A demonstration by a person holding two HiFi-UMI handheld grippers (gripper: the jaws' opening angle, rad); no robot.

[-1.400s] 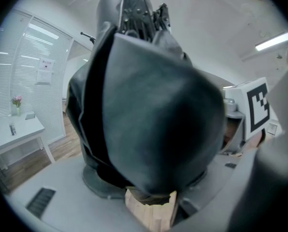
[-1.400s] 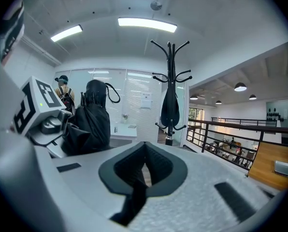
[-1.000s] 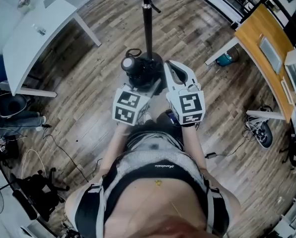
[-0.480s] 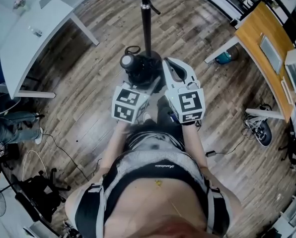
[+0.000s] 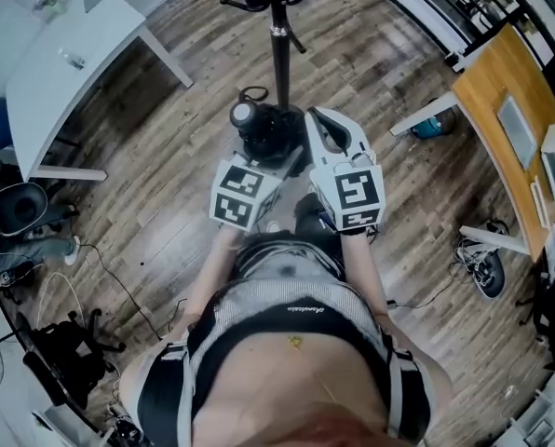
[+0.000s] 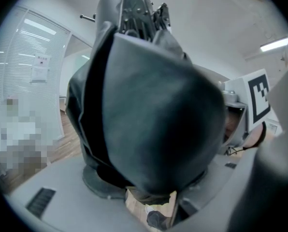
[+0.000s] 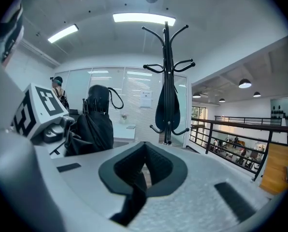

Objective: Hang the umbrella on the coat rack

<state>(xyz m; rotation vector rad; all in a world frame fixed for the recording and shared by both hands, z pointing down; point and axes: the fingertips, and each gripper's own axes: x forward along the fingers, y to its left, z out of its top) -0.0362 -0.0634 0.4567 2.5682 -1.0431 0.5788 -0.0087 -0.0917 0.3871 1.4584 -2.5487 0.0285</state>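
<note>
The umbrella (image 5: 259, 124), black, folded and bunched, with a round handle end and a loop strap at its top, was held upright in the left gripper (image 5: 266, 163). The jaws of this gripper were pinched on the cloth in a wide grip, in front of the person and near the foot of the coat rack (image 5: 279, 45), on which it was not hung. In the left gripper view only dark folds and metal rib tips were seen. In the right gripper view the umbrella was shown from the side, beyond the right gripper (image 7: 144, 151), whose pads were pressed together with nothing between them, and the curved hooks of the rack were seen to its right.
</note>
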